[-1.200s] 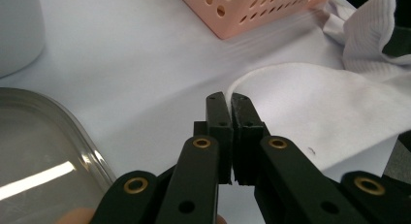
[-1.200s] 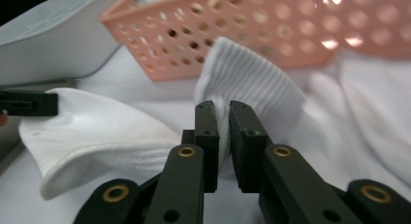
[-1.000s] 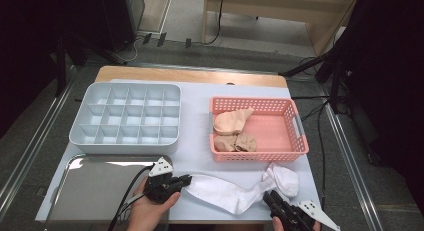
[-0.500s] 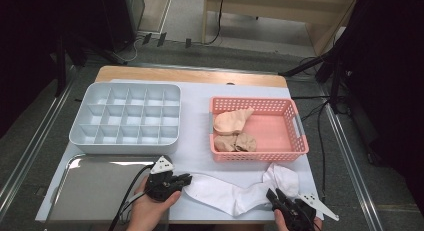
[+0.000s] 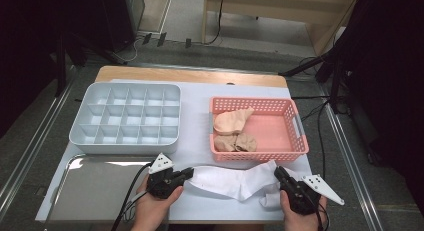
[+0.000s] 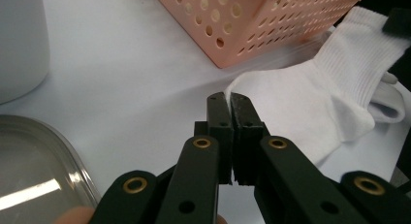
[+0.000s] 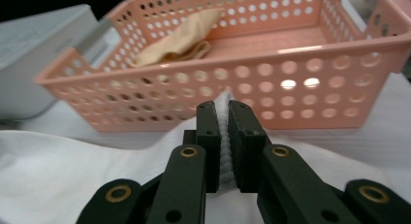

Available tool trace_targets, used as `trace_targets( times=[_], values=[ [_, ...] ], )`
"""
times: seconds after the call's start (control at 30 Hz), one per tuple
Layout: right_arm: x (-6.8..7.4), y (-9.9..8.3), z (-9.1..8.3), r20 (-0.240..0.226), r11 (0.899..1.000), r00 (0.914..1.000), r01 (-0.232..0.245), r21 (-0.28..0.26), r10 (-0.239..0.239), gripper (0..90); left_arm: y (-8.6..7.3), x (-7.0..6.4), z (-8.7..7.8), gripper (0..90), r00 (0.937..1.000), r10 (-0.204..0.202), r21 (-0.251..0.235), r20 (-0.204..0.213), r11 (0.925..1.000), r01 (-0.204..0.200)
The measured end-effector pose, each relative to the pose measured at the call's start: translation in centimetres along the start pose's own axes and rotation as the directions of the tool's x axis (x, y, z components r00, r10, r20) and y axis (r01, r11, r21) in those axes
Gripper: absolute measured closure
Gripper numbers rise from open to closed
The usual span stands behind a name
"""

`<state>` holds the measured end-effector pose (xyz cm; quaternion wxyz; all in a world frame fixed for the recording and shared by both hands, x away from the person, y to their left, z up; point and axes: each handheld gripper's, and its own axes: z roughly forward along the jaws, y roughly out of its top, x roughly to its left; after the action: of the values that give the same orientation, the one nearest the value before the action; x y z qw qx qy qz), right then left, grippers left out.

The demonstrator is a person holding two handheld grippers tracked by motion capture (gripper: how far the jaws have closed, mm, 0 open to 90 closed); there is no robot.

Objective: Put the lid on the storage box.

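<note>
The left gripper (image 6: 228, 99) is clamped on one end of the white sock (image 5: 235, 182); the right gripper (image 7: 222, 107) pinches the other end, ribbed cloth showing between its jaws. The sock lies stretched flat on the table between them. Just beyond the right gripper stands the pink basket (image 5: 295, 122) holding tan socks (image 5: 232, 122); beyond the left, the divided tray (image 5: 125, 141), with the metal tray (image 5: 95, 191) beside it. The step looks like spreading the sock for folding. Next, one end likely needs lifting over the other, grips kept firm.
</note>
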<state>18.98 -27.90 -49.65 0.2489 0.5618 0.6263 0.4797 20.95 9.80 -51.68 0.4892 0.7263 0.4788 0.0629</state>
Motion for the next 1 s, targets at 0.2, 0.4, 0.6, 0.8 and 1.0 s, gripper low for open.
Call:
trace_targets(
  times=[0.2,0.4,0.6,0.8,1.0],
  values=[
    [-2.6,-0.7,0.5,0.021,0.999,0.9984,-0.053,0.01,0.053,66.1,0.3,0.8,0.4,76.9,0.9989,-0.044,-0.008,0.016,0.999,0.044],
    [-2.6,-2.3,-1.7,-0.029,0.997,0.9967,-0.076,0.008,0.076,42.2,0.1,0.6,-1.0,58.1,0.9991,-0.025,-0.016,0.033,0.9995,0.026],
    [-1.8,-4.9,-1.7,0.002,0.992,0.9994,-0.034,0.124,0.034,29.6,-0.7,0.1,-2.4,54.2,0.9952,-0.013,-0.007,0.096,0.9999,0.014],
    [-0.8,-5.2,-1.3,0.126,0.986,0.9855,0.096,0.134,-0.114,58.0,-1.2,0.5,-2.3,53.7,0.9977,0.002,-0.001,0.068,1.0,-0.002],
    [-2.1,-4.9,-1.6,0.122,0.992,0.9901,0.058,0.11,-0.071,80.0,-1.3,0.7,-2.0,53.8,0.9974,-0.001,0.0,0.072,1.0,0.001]
  ],
)
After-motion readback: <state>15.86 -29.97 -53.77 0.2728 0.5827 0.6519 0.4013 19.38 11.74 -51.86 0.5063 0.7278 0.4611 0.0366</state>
